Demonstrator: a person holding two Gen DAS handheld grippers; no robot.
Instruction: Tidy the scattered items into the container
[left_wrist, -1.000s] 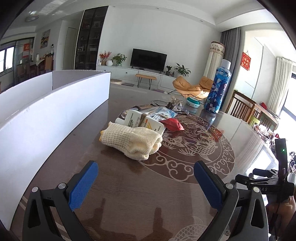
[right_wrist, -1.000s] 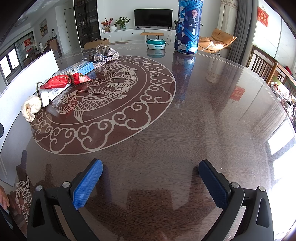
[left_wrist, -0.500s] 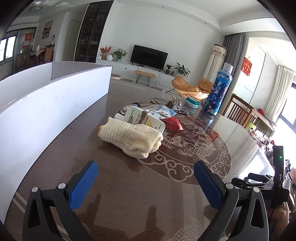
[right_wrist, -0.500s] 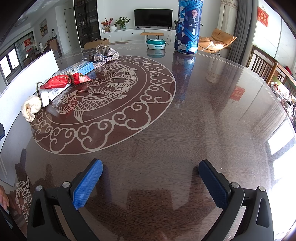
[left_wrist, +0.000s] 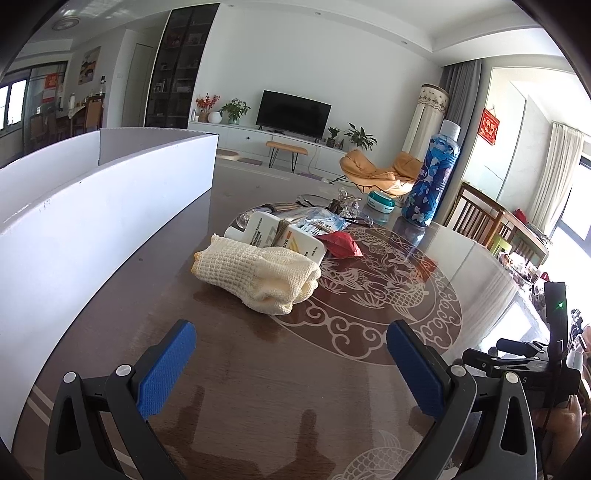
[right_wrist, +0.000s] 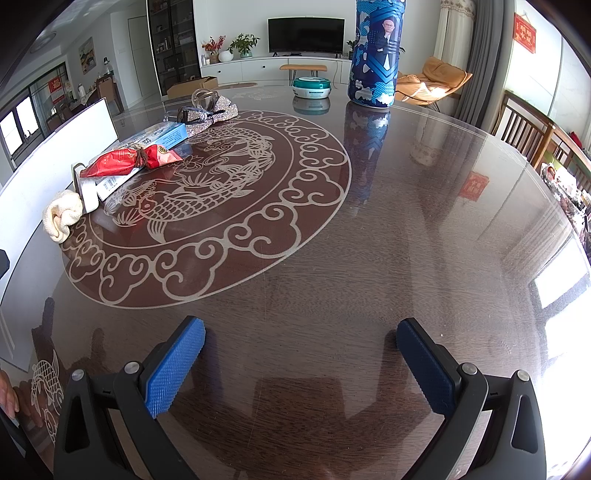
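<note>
While the left gripper (left_wrist: 291, 365) stood wide apart and empty above the table (left_wrist: 258, 406), a rolled cream cloth (left_wrist: 258, 275) lay just beyond it, with a white bottle (left_wrist: 284, 238) and red packet (left_wrist: 340, 243) behind and the white container (left_wrist: 92, 206) to the left. Seen from the right wrist, the right gripper (right_wrist: 301, 363) gaped wide, empty, over bare table (right_wrist: 406, 240); the cloth (right_wrist: 62, 216), red packet (right_wrist: 125, 162) and blue box (right_wrist: 162, 134) lay far left beside the container (right_wrist: 55, 162).
</note>
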